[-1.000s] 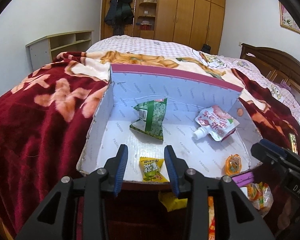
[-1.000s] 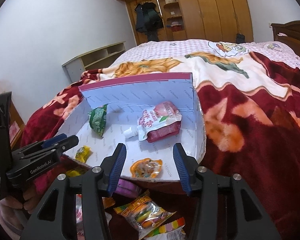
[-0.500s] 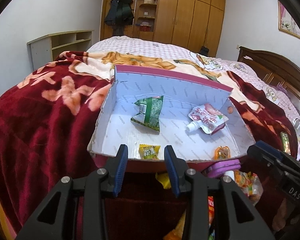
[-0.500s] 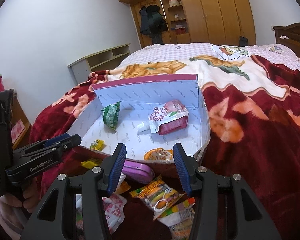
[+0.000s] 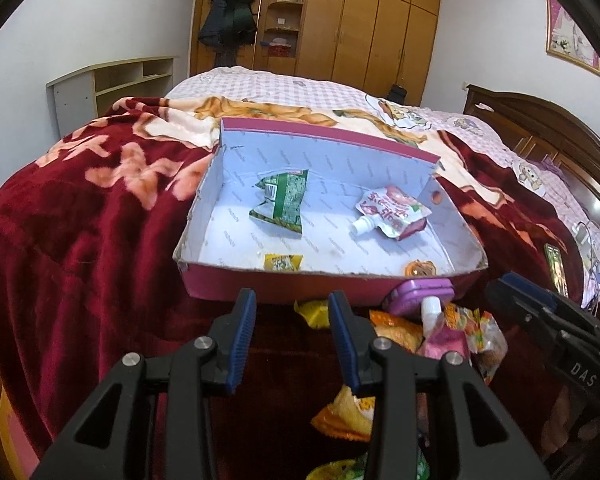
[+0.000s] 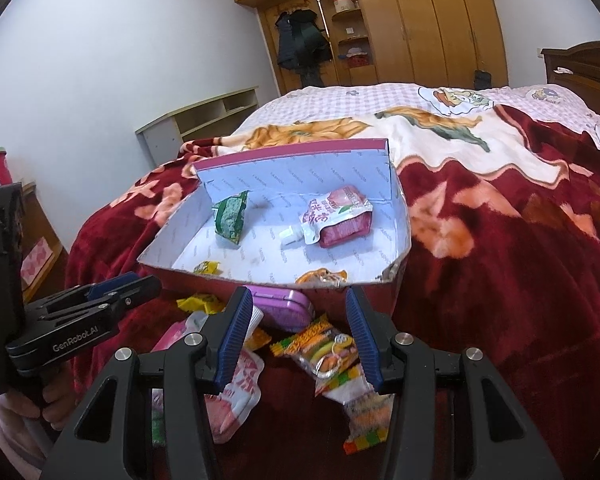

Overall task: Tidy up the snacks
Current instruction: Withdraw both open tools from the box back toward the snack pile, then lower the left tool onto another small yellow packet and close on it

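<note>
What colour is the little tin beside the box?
Purple tin, clearest in the right wrist view.

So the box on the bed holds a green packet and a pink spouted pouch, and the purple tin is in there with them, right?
Not quite. The box does hold the green packet and the pink spouted pouch, but the purple tin lies outside it, on the blanket against the box's near wall. The right wrist view shows this.

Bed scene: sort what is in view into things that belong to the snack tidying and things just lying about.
Belongs to the job:
- pink cardboard box with white lining
- green snack packet
- pink spouted drink pouch
- small yellow candy packet
- colourful gummy bag

Just lying about:
- red floral blanket
- purple tin case
- phone
</note>
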A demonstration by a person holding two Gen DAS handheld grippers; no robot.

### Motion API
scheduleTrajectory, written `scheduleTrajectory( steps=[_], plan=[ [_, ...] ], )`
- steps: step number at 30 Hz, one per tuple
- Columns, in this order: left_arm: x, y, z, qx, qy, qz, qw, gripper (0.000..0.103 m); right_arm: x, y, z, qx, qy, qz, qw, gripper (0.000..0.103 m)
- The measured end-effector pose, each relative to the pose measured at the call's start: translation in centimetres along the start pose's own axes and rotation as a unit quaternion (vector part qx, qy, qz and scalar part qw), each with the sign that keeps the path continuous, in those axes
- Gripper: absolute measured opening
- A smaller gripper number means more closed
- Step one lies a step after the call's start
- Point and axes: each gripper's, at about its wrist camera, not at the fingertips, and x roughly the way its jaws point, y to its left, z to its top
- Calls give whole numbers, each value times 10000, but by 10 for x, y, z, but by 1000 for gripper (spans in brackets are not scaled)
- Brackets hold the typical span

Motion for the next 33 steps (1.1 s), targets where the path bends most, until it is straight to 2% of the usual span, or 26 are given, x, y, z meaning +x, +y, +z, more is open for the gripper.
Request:
scheduleTrajectory(
  steps=[12,26,29,33],
  plan=[
    [-3,-1,-11,-56,161,-52,9998,40,-9,-4,-16,35,143,-90,9999,50],
    [25,-6,-12,-138,509,-93,9986,40,-5,-17,-29,92,357,-206,9991,50],
    [31,-10,-10,-79,535,-68,9985,44,-4,-18,-30,100,368,-203,9991,50],
    [42,-16,-8,-8,626,-97,9980,44,-4,-20,-31,121,377,-194,9990,50]
  ],
)
